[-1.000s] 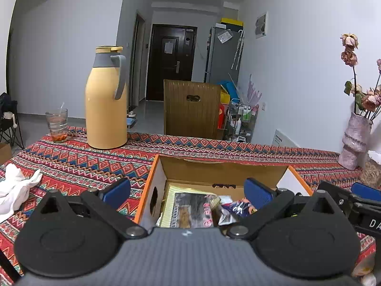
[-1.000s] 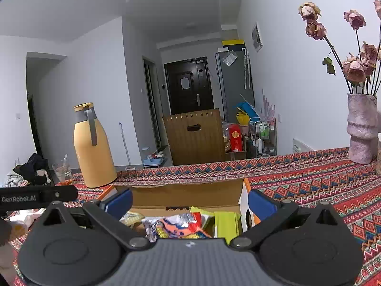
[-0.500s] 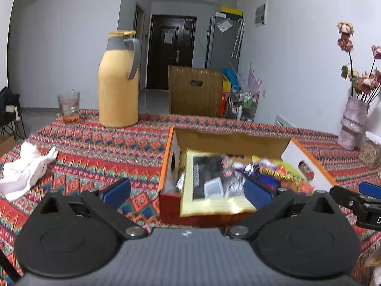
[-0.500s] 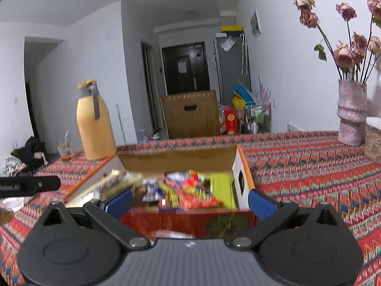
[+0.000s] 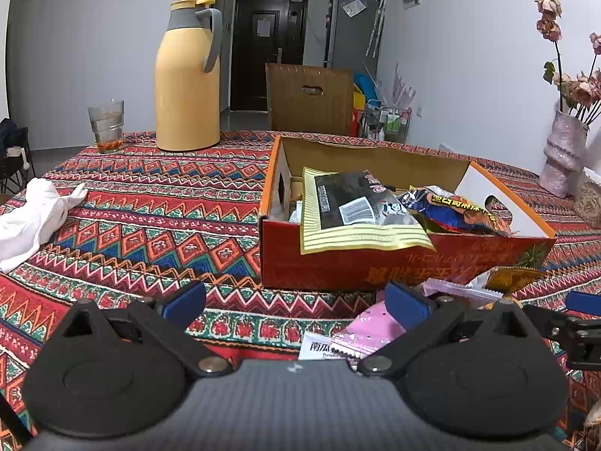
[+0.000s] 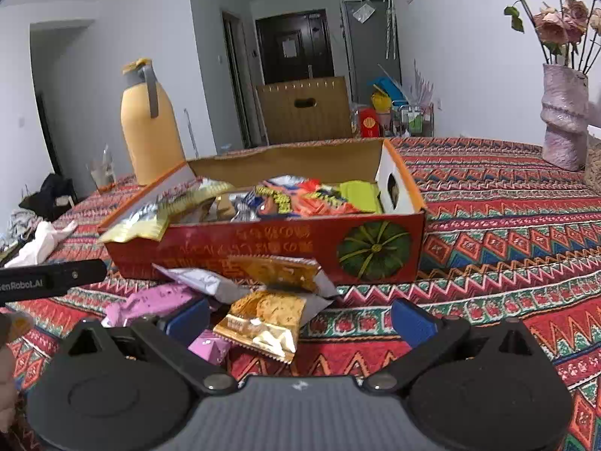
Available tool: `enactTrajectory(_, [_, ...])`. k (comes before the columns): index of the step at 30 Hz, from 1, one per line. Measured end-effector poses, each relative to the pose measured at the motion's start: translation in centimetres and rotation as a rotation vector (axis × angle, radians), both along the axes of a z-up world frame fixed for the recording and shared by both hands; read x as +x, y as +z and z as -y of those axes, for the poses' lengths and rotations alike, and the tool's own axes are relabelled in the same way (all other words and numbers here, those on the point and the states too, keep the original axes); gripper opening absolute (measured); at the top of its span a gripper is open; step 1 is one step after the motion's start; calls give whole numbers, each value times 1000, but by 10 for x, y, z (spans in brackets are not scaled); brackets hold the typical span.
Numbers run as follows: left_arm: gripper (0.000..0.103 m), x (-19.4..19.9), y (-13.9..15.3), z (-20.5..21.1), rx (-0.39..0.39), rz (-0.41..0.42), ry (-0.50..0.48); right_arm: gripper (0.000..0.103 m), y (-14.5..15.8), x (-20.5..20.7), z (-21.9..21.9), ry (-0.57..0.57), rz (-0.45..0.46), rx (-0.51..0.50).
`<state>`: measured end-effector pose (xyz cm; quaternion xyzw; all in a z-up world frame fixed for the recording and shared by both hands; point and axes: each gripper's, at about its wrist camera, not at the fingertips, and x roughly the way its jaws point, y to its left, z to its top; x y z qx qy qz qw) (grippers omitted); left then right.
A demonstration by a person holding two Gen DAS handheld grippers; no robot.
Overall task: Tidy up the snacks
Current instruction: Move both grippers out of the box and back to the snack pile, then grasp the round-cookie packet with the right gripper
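Note:
A red cardboard box (image 5: 375, 263) (image 6: 233, 244) sits on the patterned tablecloth, filled with several snack packets; a yellow-edged black bag (image 5: 353, 214) hangs over its near wall. Loose packets lie in front of the box: a gold biscuit pack (image 6: 263, 319), a silver-and-gold one (image 6: 278, 270), pink ones (image 6: 150, 298) (image 5: 375, 323). My left gripper (image 5: 296, 306) is open above bare cloth, its right finger beside the pink packet. My right gripper (image 6: 300, 321) is open, and the gold biscuit pack lies between its fingers.
A yellow thermos (image 5: 188, 79) and a glass (image 5: 106, 126) stand at the table's far left. A white cloth (image 5: 30, 218) lies at the left edge. A vase of dried roses (image 6: 563, 116) stands far right. A wooden chair back (image 5: 310, 99) rises behind the table.
Both grippers have pulled back and lowered from above the box to the cloth in front of it. The loose packets in front of the box have come into view.

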<state>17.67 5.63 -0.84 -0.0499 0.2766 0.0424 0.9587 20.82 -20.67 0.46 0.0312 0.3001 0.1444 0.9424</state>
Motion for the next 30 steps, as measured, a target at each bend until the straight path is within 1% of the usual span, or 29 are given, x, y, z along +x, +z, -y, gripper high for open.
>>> enactTrajectory(5, [103, 3, -5, -6, -34, -12, 4, 103, -2, 10, -8, -10, -20, -18])
enactTrajectory(8, [103, 5, -7, -10, -53, -23, 8, 103, -4, 19, -14, -41, -42, -26])
enactTrajectory(10, [103, 5, -8, -11, -62, -25, 7, 98, -6, 24, -16, -63, -59, -23])
enactTrajectory(12, [103, 5, -8, -11, -67, -27, 6, 90, -7, 29, -18, -73, -77, -22])
enactTrajectory(16, [103, 6, -9, -14, -86, -32, 3, 84, -10, 34, -25, -63, -92, -33])
enactTrajectory(19, [103, 6, -10, -15, -98, -35, 1, 76, -11, 36, -32, -54, -96, -45])
enactTrajectory(21, [103, 6, -10, -16, -103, -35, 0, 66, -14, 40, -35, -54, -108, -49])
enactTrajectory(22, [103, 6, -10, -16, -105, -35, 1, 64, -15, 41, -37, -55, -113, -55])
enactTrajectory(24, [103, 6, -10, -17, -109, -36, 1, 55, -19, 44, -39, -60, -130, -71])
enactTrajectory(30, [103, 7, -10, -18, -120, -43, 1, 49, -22, 40, -40, -52, -126, -92])
